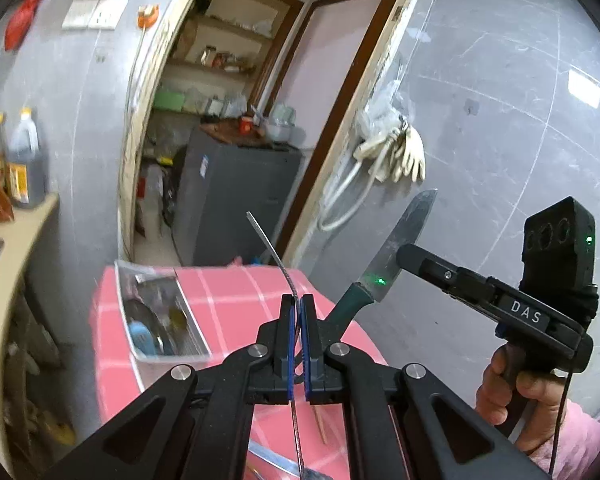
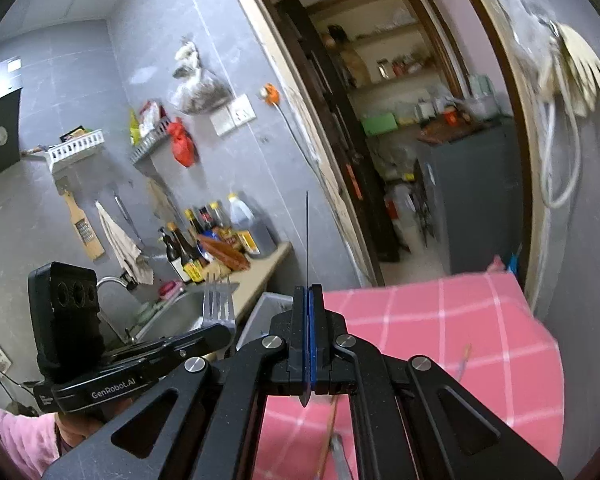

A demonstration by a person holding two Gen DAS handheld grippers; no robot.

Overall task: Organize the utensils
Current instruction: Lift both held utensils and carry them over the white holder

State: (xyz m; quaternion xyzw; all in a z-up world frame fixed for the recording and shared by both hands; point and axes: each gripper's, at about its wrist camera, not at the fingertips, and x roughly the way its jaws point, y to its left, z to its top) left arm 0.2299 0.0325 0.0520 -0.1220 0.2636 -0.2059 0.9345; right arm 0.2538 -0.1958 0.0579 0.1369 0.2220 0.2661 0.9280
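While both tools are aloft above the pink worktop, I should carry them level to the tray and keep the edge clear of my other hand. My left fingers pinch the fork mid-handle, tines up; my right fingers clamp the knife by its blade.

A tray holding utensils lies on the bench at its left side. Behind the bench stands a doorway; left of it, bottles crowd a counter beside a sink
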